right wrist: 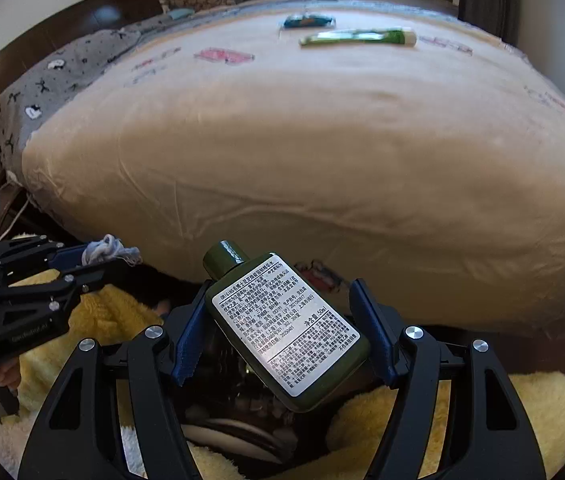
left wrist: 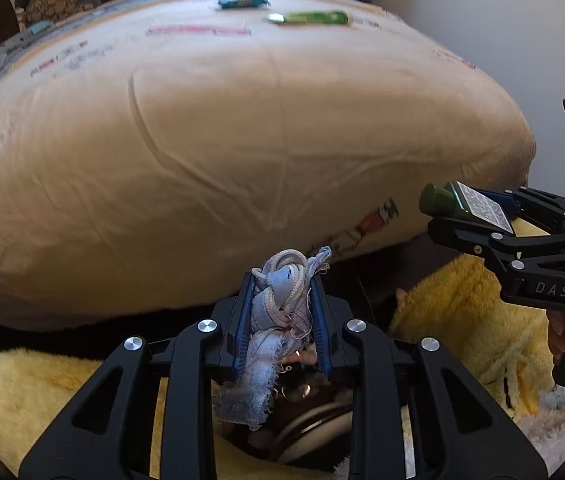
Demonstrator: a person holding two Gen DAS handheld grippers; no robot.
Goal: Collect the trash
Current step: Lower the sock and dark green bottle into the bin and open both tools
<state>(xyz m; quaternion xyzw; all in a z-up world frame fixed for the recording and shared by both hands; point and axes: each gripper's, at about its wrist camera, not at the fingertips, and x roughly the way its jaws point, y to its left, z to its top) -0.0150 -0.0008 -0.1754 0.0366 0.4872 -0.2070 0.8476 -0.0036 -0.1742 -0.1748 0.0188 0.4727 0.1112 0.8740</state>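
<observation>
- The left gripper (left wrist: 280, 316) pinches a frayed blue rag (left wrist: 278, 312) between its fingers, which are pressed close on the cloth so the limp bundle cannot slip out.
- The right gripper (right wrist: 282, 332) holds a green bottle (right wrist: 282, 328) slantwise, cap up, fingers spread wide to its flat body; the right pad looks slightly off the bottle, so the firmness of the grip is unclear.
- Both grippers tilt down over the gap between yellow fluffy rugs (left wrist: 42, 392) at the foot of the bed (left wrist: 242, 140), probably because the bin stands there.
- A dark opening with a pale rim (right wrist: 234, 436) shows below, mostly hidden by the grippers; it may be the bin.
- More trash stays on the bed's far end: a teal wrapper (left wrist: 242, 1) and a green tube (left wrist: 310, 18), both blurred.
</observation>
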